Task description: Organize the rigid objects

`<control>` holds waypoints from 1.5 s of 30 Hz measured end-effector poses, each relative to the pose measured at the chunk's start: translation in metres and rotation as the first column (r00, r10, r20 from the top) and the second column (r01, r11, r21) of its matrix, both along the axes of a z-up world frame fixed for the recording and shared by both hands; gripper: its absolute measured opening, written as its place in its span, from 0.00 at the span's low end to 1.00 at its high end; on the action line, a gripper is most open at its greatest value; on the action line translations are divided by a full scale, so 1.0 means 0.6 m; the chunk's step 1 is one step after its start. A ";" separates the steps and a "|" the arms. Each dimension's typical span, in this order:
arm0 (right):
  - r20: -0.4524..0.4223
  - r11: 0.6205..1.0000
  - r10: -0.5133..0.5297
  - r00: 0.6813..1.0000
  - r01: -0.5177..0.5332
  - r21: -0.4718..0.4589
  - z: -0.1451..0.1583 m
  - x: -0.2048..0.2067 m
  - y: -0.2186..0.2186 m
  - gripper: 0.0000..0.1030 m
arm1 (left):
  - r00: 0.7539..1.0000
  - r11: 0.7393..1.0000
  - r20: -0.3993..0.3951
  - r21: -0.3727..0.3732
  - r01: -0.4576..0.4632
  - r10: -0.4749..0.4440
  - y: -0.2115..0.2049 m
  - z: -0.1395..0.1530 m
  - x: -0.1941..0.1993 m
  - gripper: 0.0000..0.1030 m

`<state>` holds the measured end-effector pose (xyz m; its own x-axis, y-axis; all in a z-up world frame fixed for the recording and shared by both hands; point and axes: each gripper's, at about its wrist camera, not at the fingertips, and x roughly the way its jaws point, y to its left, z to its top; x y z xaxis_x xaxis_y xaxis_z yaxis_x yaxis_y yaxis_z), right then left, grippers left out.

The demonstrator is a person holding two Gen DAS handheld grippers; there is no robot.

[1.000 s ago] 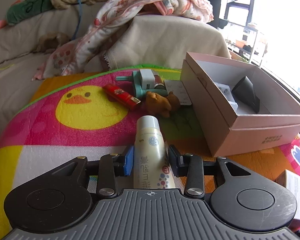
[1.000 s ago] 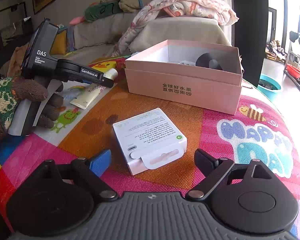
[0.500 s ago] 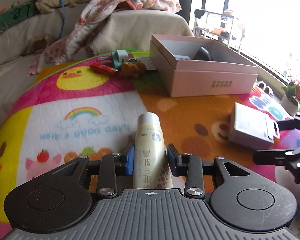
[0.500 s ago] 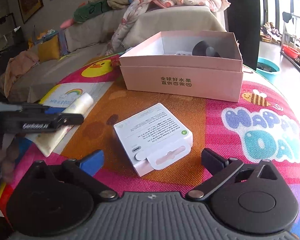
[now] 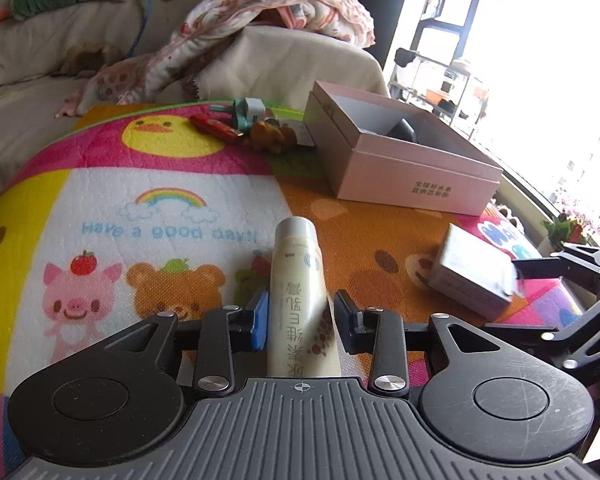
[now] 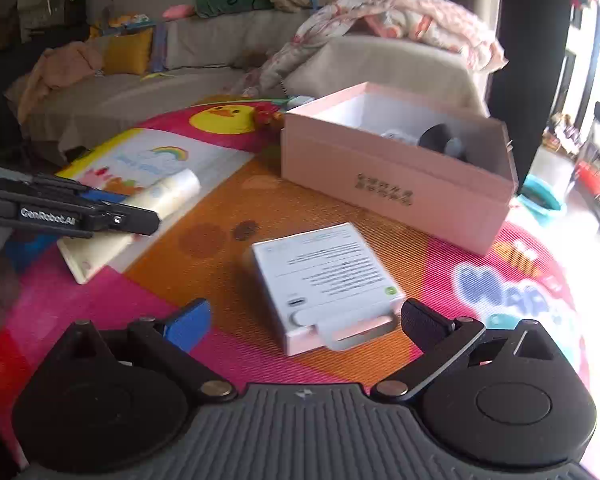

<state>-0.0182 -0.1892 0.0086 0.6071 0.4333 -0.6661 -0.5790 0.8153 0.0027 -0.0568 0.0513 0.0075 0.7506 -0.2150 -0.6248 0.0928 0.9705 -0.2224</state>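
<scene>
A cream lotion tube (image 5: 298, 280) points cap-forward between the pads of my left gripper (image 5: 300, 316), which is shut on it just over the colourful play mat (image 5: 160, 208). The right wrist view shows the same tube (image 6: 148, 208) and the left gripper (image 6: 100, 216) at the left. My right gripper (image 6: 306, 324) is open wide, and the near end of a small white carton (image 6: 324, 276) lies between its fingertips on the mat. That carton (image 5: 472, 276) and the right gripper (image 5: 580, 280) appear at the right of the left wrist view. An open pink box (image 5: 420, 184) (image 6: 380, 184) stands beyond, holding a dark object (image 6: 440, 140).
Behind the pink box's left end lie a red item (image 5: 214, 128), a teal and white plug (image 5: 244, 114) and a small brown toy (image 5: 270, 138). A sofa with a floral blanket (image 5: 280, 8) borders the far side. The mat curves down at its edges.
My left gripper drew back from the pink box with the tube still in it. The right gripper's jaws spread wider, and the white carton now sits closer between them.
</scene>
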 end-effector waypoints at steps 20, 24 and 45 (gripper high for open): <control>0.017 0.999 -0.005 1.000 0.006 -0.039 -0.002 0.039 0.048 0.67 | 0.994 0.985 0.036 0.143 0.099 -0.105 -0.056 0.000 0.009 0.29; 0.021 0.998 0.000 1.000 0.001 -0.060 0.008 0.005 0.021 0.67 | 0.978 0.966 0.046 0.175 0.191 -0.202 -0.075 0.003 -0.024 0.28; 0.392 0.963 -0.266 0.881 0.227 0.144 0.274 0.134 -0.063 0.67 | 0.924 0.967 0.345 -0.127 0.222 -0.167 -0.099 0.282 0.259 0.29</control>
